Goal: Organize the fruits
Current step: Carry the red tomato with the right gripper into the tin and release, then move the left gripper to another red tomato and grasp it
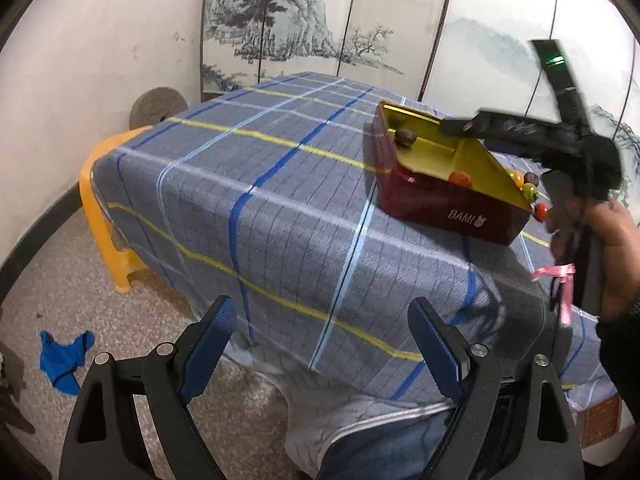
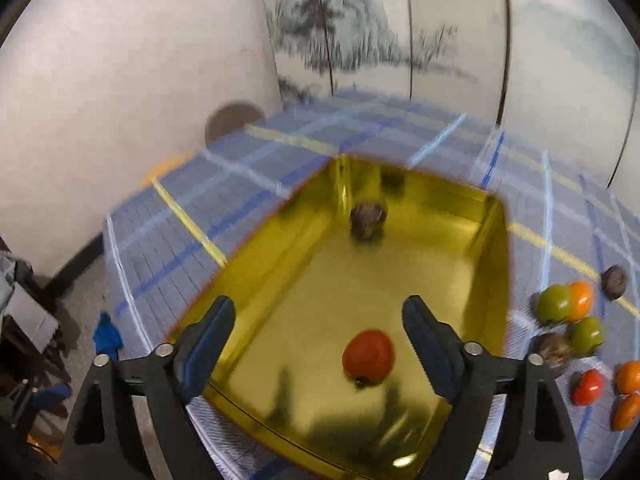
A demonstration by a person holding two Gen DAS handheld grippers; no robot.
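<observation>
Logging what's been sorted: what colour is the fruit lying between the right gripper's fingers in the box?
Red-orange fruit, clearest in the right wrist view.

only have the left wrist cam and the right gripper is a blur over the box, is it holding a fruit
observer: no, the right gripper stands open, nothing between its pads.
operator: where is the red fruit then
observer: the red fruit lies loose on the floor of the box, beneath the gripper, clear of every wall.
operator: how many left outside
observer: about eight on the cloth right of the box: two green fruits, three orange fruits, two brown fruits, a second red fruit.
</observation>
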